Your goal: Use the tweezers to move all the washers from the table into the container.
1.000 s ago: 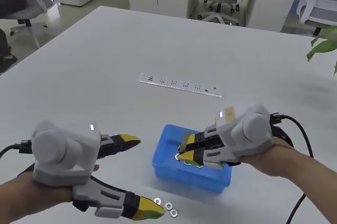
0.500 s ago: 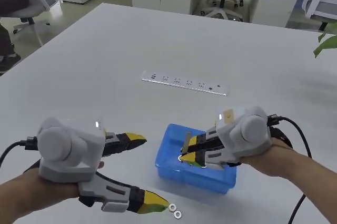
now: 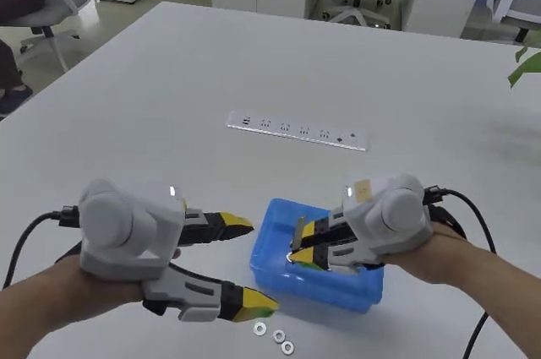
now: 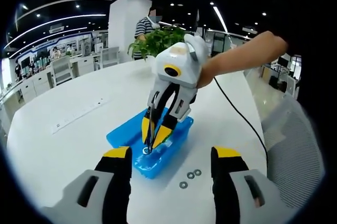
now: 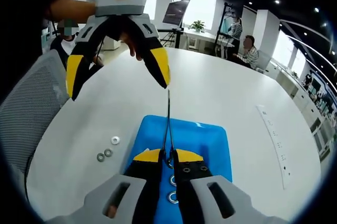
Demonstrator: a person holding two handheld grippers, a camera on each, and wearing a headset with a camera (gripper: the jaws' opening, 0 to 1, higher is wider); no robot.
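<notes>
The right gripper (image 3: 306, 245) is pinching the tweezers (image 5: 168, 118), its jaws pressed together on the handle, with the tips pointing into the blue container (image 3: 313, 287), where stored washers (image 5: 172, 180) are lying. The left gripper (image 3: 245, 264) is holding its jaws spread and empty. Three loose washers (image 3: 277, 335) are lying on the counter (image 3: 169, 106) just beside the container. These are appearing thin, rigid, light and slippery, so nipping one across its ring, one tip through the hole, is likely giving the surest hold

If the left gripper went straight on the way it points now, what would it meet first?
The left gripper would probably meet the near wall of the blue container first; if it rides higher, the right gripper holding tweezers over it. Height is unclear.
</notes>
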